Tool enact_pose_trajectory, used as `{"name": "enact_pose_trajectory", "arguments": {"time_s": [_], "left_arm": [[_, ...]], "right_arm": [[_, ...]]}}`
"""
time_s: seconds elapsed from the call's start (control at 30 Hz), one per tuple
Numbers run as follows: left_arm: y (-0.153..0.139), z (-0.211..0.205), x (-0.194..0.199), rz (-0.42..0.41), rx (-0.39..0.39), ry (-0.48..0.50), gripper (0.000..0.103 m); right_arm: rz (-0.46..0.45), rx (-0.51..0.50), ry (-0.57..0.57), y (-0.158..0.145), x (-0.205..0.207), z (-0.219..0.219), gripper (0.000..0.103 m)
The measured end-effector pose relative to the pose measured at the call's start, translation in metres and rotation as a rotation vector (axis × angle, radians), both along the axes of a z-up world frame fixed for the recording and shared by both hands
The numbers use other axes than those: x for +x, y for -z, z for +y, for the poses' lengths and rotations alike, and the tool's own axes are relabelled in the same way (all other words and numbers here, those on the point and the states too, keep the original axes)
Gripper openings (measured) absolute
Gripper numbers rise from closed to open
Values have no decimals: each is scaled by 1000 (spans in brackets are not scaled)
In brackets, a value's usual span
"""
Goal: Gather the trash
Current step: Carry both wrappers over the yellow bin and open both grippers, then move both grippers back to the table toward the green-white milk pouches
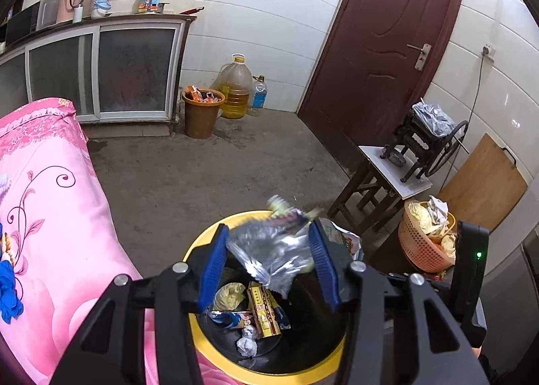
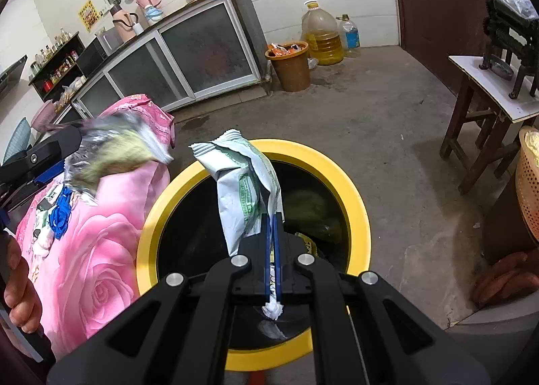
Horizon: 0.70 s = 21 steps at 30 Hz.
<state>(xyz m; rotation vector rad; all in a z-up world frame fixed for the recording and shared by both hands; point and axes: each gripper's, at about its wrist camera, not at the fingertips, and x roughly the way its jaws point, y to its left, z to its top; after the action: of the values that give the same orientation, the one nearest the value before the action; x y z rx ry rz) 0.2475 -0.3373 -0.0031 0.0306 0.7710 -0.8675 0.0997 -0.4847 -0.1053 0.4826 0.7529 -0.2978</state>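
Note:
A yellow-rimmed trash bin [image 1: 202, 243] with a black inside stands on the floor beside a pink cloth-covered surface; it also shows in the right wrist view [image 2: 353, 203]. Wrappers and crumpled paper lie in it [image 1: 262, 314]. My left gripper [image 1: 269, 247] is open above the bin, with a silver foil wrapper [image 1: 269, 250] blurred between its blue fingers. The same wrapper shows in the right wrist view [image 2: 118, 149] at the left gripper's tip. My right gripper [image 2: 272, 216] is shut on a white and green wrapper [image 2: 242, 189] over the bin.
A brown bin [image 1: 200, 115], a large oil jug [image 1: 235, 88] and a bottle stand by the cabinet. A wooden stool [image 1: 380, 183] with a hand-crank machine, an orange basket [image 1: 424, 243] and a brown door [image 1: 387, 31] are at right. The pink cloth [image 1: 50, 216] is left.

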Motion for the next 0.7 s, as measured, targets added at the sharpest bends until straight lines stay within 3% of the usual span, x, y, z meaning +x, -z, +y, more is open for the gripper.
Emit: {"name": "enact_pose_trajectory", "arguments": {"time_s": [0.4, 0.43, 0.5, 0.53, 0.7], "left_arm": [[-15, 14, -4, -9, -33, -3, 45], [-16, 14, -5, -12, -33, -3, 45], [-19, 16, -7, -16, -35, -1, 45], [-20, 17, -7, -18, -35, -2, 45], [-26, 23, -13, -30, -44, -5, 45]], "right_arm": [[17, -26, 8, -7, 0, 8, 4], [16, -21, 8, -8, 0, 8, 8], [3, -9, -1, -9, -1, 9, 32], [-11, -5, -1, -11, -2, 9, 50], [-16, -29, 10, -21, -5, 13, 49]]}}
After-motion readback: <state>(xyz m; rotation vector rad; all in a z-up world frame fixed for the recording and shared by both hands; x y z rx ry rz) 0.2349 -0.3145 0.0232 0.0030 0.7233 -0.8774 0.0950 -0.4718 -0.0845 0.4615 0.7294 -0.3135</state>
